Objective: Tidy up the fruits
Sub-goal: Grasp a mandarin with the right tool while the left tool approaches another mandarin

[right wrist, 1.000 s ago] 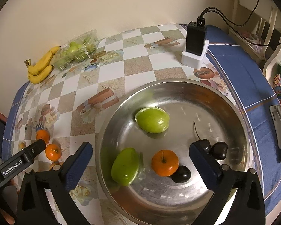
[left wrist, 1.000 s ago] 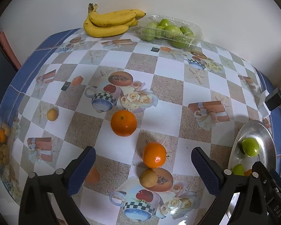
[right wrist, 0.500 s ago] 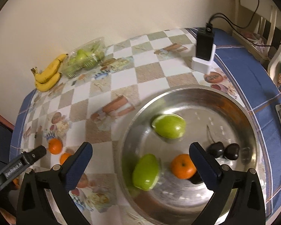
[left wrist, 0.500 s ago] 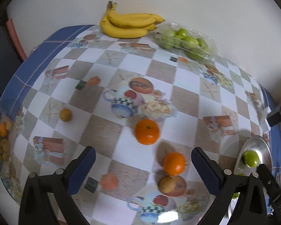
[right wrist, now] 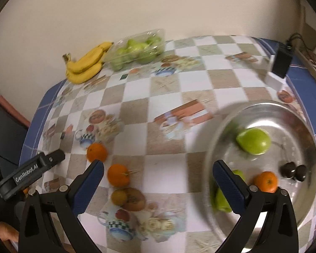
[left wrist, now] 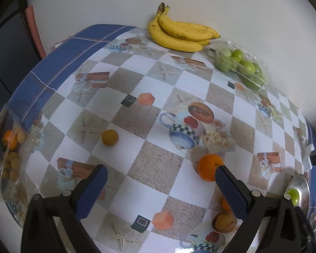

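Two oranges (right wrist: pixel 97 152) (right wrist: pixel 118 175) and a small yellow-brown fruit (right wrist: pixel 119 197) lie on the checked tablecloth. The left wrist view shows one orange (left wrist: pixel 208 166) by my right fingertip, a brownish fruit (left wrist: pixel 223 221) below it, and a small yellow fruit (left wrist: pixel 109 137) further left. The steel bowl (right wrist: pixel 305 126) holds green fruits (right wrist: pixel 253 140), an orange (right wrist: pixel 265 181) and dark fruits (right wrist: pixel 292 170). My left gripper (left wrist: pixel 160 191) is open over the cloth. My right gripper (right wrist: pixel 158 186) is open between the oranges and the bowl.
Bananas (left wrist: pixel 179 33) and a clear box of green fruits (left wrist: pixel 240 65) sit against the back wall. A plastic container of small fruits (left wrist: pixel 8 154) stands at the table's left edge. A black charger on a white base (right wrist: pixel 279 67) stands at the back right.
Both grippers have swung to the left: the oranges slid right in the left wrist view, and the bowl slid right in the right wrist view. Both stay open and hold nothing.
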Available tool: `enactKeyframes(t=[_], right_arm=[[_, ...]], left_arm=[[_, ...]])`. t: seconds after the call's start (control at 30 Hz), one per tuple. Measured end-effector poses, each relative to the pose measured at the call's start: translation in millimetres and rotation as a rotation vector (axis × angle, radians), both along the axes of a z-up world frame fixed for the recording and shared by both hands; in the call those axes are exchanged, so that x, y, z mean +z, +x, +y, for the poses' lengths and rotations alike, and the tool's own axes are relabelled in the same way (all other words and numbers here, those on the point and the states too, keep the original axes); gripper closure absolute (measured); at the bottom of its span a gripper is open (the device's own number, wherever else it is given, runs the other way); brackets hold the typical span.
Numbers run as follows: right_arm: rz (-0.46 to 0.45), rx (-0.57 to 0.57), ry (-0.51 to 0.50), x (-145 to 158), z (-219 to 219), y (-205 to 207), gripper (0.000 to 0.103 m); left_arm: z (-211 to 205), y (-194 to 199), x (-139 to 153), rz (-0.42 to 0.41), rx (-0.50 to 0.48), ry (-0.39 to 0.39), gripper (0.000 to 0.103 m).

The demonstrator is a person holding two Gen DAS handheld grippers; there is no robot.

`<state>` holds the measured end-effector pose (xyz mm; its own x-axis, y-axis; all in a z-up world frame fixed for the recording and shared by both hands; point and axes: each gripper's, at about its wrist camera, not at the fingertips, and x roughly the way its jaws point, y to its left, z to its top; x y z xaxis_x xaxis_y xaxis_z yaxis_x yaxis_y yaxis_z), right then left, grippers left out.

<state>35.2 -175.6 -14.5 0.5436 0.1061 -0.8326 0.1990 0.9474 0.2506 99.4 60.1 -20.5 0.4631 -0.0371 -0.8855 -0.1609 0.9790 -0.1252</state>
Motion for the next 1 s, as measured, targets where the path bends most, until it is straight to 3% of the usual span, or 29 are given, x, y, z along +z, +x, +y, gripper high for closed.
enactKeyframes(t=[0.3, 0.67, 1.0], right_arm=[[0.051, 0.071, 0.007, -22, 36, 17, 0.000], [0.123, 0.082, 0.012, -56, 47, 34, 0.000], [0.134, 0.102, 0.003, -61, 56, 38, 0.001]], left_arm=[[9, 6, -6, -0.007, -0.003, -0.001, 0.000], [3, 17, -37, 0.084, -0.011, -0.037, 0.000], [-2, 23, -42, 0.098, -0.008, -0.049, 0.000]])
